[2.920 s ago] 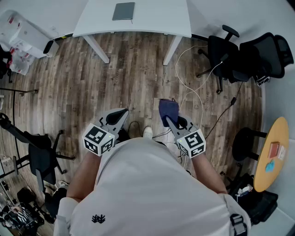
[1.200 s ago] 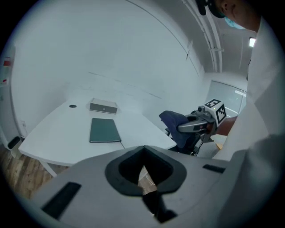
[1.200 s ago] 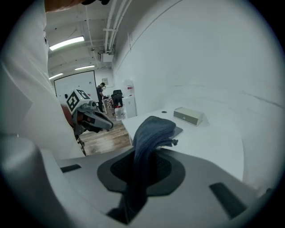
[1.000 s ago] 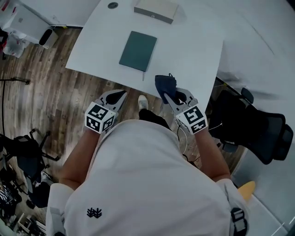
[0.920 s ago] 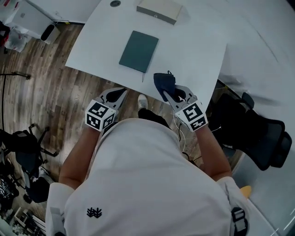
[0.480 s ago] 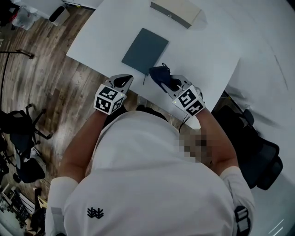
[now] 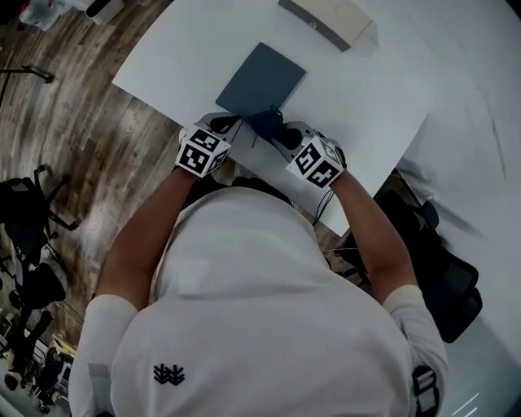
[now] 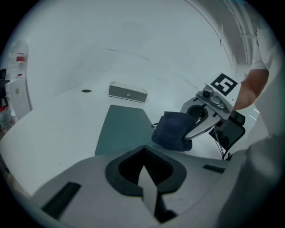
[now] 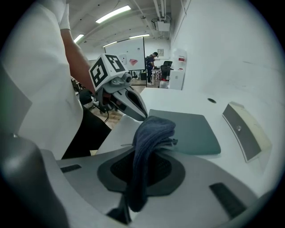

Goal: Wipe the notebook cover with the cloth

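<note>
A dark teal notebook lies closed on the white table, near its front edge. My right gripper is shut on a dark blue cloth, which hangs at the notebook's near corner. In the right gripper view the cloth drapes out of the jaws just before the notebook. My left gripper is shut and holds nothing, at the table's edge just left of the cloth. In the left gripper view the notebook lies straight ahead, with the cloth to its right.
A flat grey box sits on the table beyond the notebook. A round hole is in the tabletop at the far left. A black office chair stands to the right, more chairs on the wood floor to the left.
The person has walked up to the table. Both grippers have moved forward from above the floor to the table's front edge, bringing the cloth to the notebook's near corner.
</note>
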Available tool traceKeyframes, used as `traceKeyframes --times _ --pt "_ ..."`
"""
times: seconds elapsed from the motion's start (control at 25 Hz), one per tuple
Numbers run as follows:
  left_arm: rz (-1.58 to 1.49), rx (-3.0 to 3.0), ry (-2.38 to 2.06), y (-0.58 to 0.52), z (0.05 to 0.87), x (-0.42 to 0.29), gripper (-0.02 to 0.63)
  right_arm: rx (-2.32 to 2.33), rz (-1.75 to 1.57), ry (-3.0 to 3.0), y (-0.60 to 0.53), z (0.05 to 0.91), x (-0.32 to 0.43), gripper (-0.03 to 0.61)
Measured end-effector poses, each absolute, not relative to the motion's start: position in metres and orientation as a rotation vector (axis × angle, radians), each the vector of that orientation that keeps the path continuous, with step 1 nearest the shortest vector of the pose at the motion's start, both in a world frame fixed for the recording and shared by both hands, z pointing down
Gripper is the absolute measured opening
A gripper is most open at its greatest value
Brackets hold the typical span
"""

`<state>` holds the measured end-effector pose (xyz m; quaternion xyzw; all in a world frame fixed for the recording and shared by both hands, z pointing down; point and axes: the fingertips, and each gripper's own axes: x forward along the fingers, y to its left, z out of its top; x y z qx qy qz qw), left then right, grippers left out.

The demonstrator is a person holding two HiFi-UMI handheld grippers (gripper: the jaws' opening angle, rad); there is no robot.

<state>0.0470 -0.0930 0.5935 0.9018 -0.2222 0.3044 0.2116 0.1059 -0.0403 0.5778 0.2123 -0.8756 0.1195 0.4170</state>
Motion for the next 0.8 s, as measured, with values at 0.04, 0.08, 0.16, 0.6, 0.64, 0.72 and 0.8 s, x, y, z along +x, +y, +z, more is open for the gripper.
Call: traceKeyframes --times 0.04,0.08,0.16,0.6,0.64,0.72,0.8 --pt "0.846 2.499 -0.614 -0.093 0.597 0.049 0.006 0.521 0.298 -2.191 -0.042 0.582 0.105 0.044" --pt "0.846 2.497 -0.612 -0.093 0.6 0.051 0.006 0.509 0.295 -2.183 -0.044 0.585 0.105 0.044" --pt "0.843 2.509 -0.615 -0.097 0.605 0.054 0.006 0.491 0.285 -2.168 -0.05 0.592 0.105 0.044" --pt "0.956 2.49 -0.686 -0.101 0.616 0.055 0.006 0.47 0.257 -2.113 -0.064 0.605 0.116 0.044" --pt "0.961 2.493 -0.675 -0.101 0.615 0.055 0.006 0.475 0.254 -2.105 -0.066 0.606 0.119 0.043" --pt "0.968 2.501 -0.655 -0.101 0.615 0.055 0.005 0.487 0.244 -2.088 -0.073 0.607 0.127 0.044" --pt "0.974 2.51 -0.643 -0.101 0.615 0.055 0.006 0.504 0.238 -2.068 -0.082 0.608 0.135 0.043"
